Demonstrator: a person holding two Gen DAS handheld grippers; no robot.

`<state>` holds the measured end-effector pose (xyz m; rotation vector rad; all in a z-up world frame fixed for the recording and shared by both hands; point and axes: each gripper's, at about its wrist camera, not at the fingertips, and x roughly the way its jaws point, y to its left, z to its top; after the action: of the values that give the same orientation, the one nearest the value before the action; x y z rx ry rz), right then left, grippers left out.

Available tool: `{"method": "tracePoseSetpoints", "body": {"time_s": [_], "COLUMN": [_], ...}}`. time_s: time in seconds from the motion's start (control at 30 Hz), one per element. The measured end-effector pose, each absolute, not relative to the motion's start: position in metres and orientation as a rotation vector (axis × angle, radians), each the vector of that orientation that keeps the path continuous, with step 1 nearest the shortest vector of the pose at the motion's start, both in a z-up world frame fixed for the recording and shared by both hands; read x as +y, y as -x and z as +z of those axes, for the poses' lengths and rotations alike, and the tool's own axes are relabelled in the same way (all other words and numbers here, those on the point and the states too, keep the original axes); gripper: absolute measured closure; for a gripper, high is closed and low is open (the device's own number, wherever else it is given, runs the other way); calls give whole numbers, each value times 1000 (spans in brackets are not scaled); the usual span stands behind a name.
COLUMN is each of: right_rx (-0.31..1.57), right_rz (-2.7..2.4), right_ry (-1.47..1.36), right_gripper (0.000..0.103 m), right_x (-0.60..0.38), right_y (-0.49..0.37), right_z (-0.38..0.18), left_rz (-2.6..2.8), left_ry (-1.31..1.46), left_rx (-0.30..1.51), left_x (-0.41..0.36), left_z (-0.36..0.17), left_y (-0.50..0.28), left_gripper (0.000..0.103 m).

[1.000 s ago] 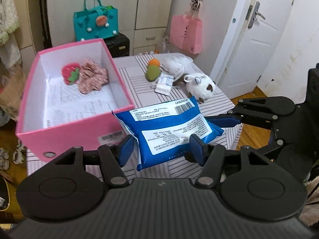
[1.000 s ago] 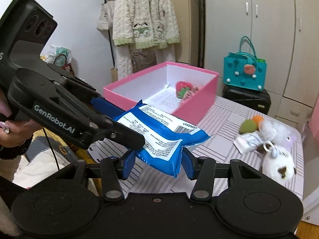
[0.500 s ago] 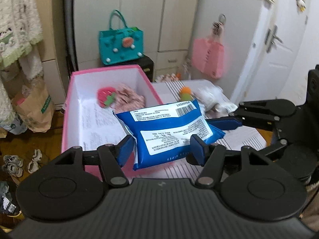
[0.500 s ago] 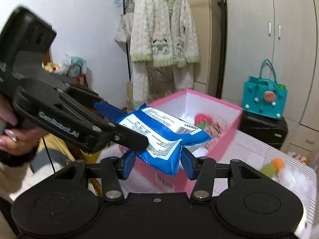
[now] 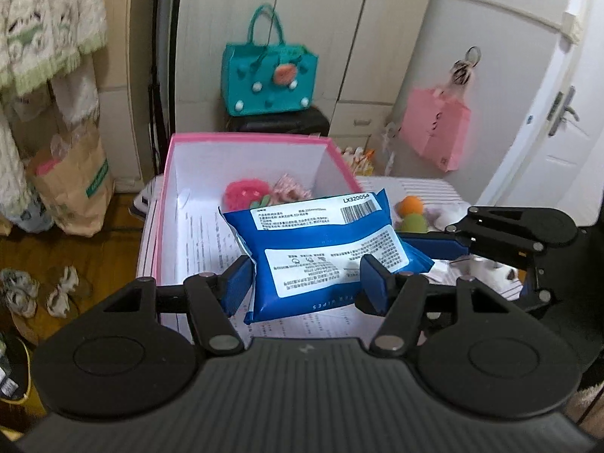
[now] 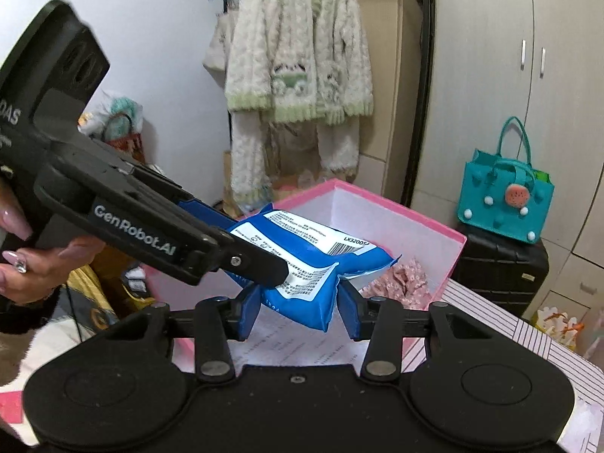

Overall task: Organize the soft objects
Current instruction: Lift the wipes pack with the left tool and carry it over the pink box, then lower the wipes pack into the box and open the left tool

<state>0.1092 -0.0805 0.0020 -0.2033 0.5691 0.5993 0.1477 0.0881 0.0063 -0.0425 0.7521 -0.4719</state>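
You are in a bedroom with tall cupboards, and a pink box (image 5: 166, 204) sits on a striped table (image 5: 426, 188). Use the box as your marker.

You hold a blue wipes pack (image 5: 324, 241) up in the air, right over the box. Both tools share it because it is soft and floppy. Your left gripper (image 5: 305, 283) has its jaws partway apart, squeezing the near end of the pack from both sides. Your right gripper (image 6: 298, 311) grabs another end, and its jaws are closing in on the pack, which bulges between them. Two grips keep it flat so it does not sag.

Inside the box, at the far end, lie a red strawberry toy (image 5: 245, 192) and a pink flowery cloth (image 5: 290, 190). The near part of the box floor is bare, so the pack looks meant to go there.

To the right of the box, on the table, wait an orange and green toy (image 5: 411, 213) and a white plush (image 5: 487, 268).
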Motion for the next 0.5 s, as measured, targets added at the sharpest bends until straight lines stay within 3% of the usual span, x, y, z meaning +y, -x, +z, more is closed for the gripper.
{"method": "tracePoseSetpoints", "body": {"time_s": [0.5], "right_rx": [717], "right_rz": [516], "right_ry": [290], "right_gripper": [53], "right_x": [-55], "right_y": [-150], "right_z": [-21], "left_rz": [-485], "left_ry": [57], "left_rx": [981], "left_x": [85], "left_z": [-35], "left_y": [-219], "left_gripper": [42]}}
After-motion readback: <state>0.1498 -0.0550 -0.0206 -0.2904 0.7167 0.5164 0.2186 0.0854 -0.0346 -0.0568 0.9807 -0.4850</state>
